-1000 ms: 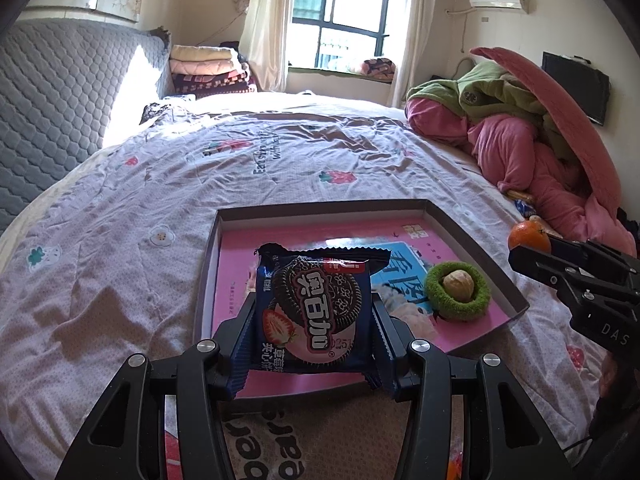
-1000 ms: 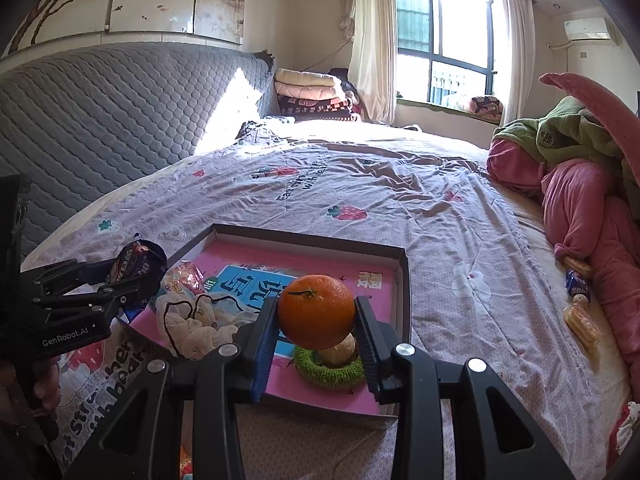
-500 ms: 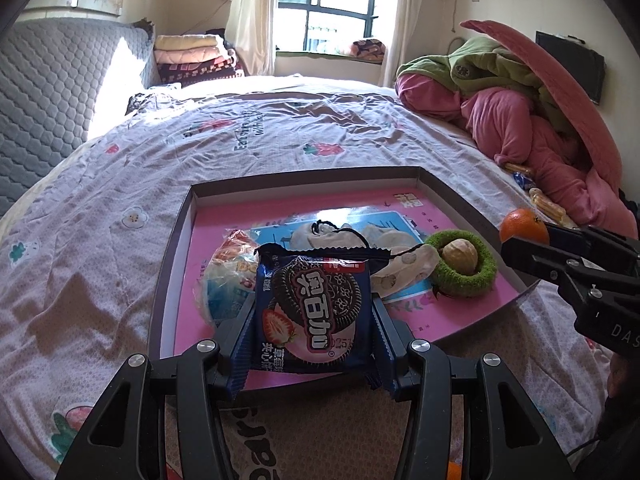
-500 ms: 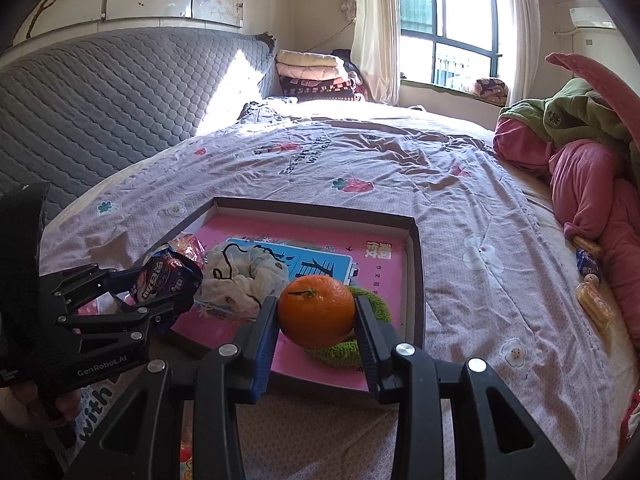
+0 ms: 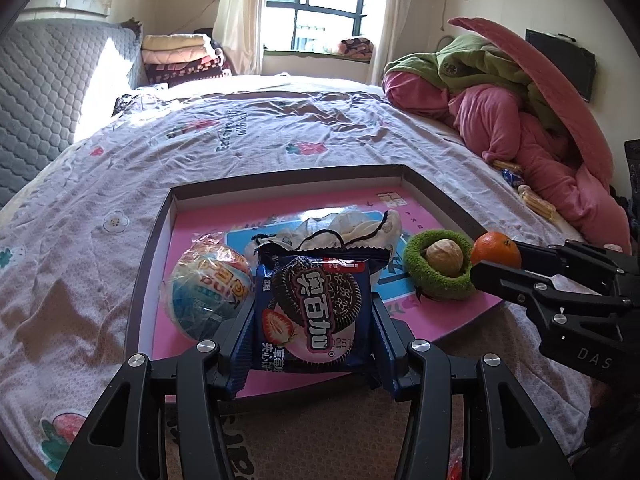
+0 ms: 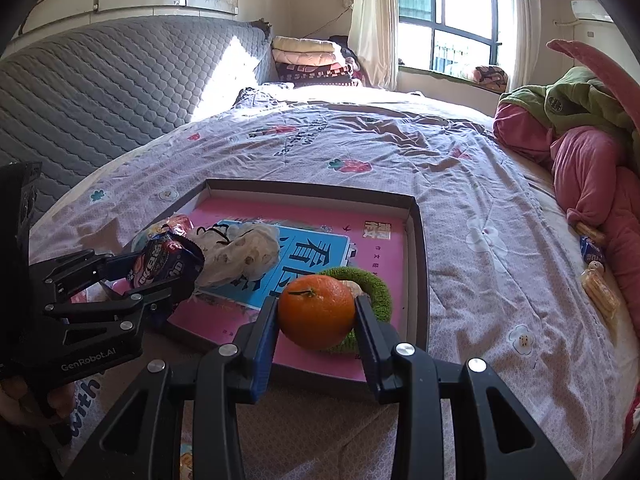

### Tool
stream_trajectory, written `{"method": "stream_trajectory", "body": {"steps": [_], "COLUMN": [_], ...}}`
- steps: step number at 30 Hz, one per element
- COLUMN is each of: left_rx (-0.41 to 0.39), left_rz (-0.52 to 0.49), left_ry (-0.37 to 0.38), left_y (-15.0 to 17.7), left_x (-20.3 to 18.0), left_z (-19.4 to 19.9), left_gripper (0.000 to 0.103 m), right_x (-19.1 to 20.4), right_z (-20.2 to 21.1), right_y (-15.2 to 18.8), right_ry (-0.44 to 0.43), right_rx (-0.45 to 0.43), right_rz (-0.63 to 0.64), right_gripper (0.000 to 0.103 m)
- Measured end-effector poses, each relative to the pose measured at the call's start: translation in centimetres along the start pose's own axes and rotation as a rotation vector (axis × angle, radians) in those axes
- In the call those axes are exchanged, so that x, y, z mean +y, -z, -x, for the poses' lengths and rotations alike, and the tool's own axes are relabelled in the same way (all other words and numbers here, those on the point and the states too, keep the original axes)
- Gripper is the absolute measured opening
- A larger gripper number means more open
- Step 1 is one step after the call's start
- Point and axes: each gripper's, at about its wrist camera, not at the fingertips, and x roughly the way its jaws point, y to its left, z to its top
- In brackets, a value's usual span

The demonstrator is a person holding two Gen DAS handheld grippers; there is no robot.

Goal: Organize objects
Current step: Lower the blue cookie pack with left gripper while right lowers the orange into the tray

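Note:
My left gripper [image 5: 310, 322] is shut on a blue cookie packet [image 5: 316, 310] held upright above the near edge of a shallow dark-rimmed tray [image 5: 280, 178] with a pink book in it. My right gripper [image 6: 316, 314] is shut on an orange [image 6: 316, 310], hanging over the tray's [image 6: 420, 248] near right corner. Inside the tray lie a round wrapped snack [image 5: 208, 280], a white drawstring pouch [image 5: 352, 226] and a green ring holding a walnut [image 5: 442, 258]. In the right wrist view the left gripper [image 6: 176, 276] with its packet [image 6: 164, 262] shows at the left.
The tray rests on a bed with a pale flowered sheet [image 5: 80, 240]. A heap of pink and green bedding [image 5: 520, 120] lies at the right, with small snack packets [image 6: 596, 276] beside it. A grey quilted headboard [image 6: 100, 92] stands at the left. A printed bag [image 5: 224, 440] lies under the grippers.
Both grippers sank a little toward the tray, each keeping its hold. The left view swung so the wrapped snack and white pouch came into sight in the tray.

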Motion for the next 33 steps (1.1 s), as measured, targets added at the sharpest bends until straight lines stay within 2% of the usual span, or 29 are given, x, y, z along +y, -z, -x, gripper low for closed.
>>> {"method": "stream_trajectory", "body": {"steps": [13, 25, 33], "left_rx": [0.013, 0.015, 0.031], "left_rz": [0.001, 0.001, 0.012], "left_ry": [0.036, 0.063, 0.102], "left_y": [-0.2, -0.3, -0.1], "left_x": [-0.2, -0.5, -0.6], "left_z": [-0.4, -0.8, -1.1], "left_gripper": [0.053, 0.053, 0.053], "right_x": [0.4, -1.5, -1.4], "right_z": [-1.1, -1.9, -1.9], "right_y": [0.5, 0.9, 1.0], "right_ry": [-0.002, 0.022, 0.030], "right_rx": [0.040, 0.076, 0.082], "right_rz": [0.006, -0.073, -0.069], "right_gripper": [0.038, 0.038, 0.038]}}
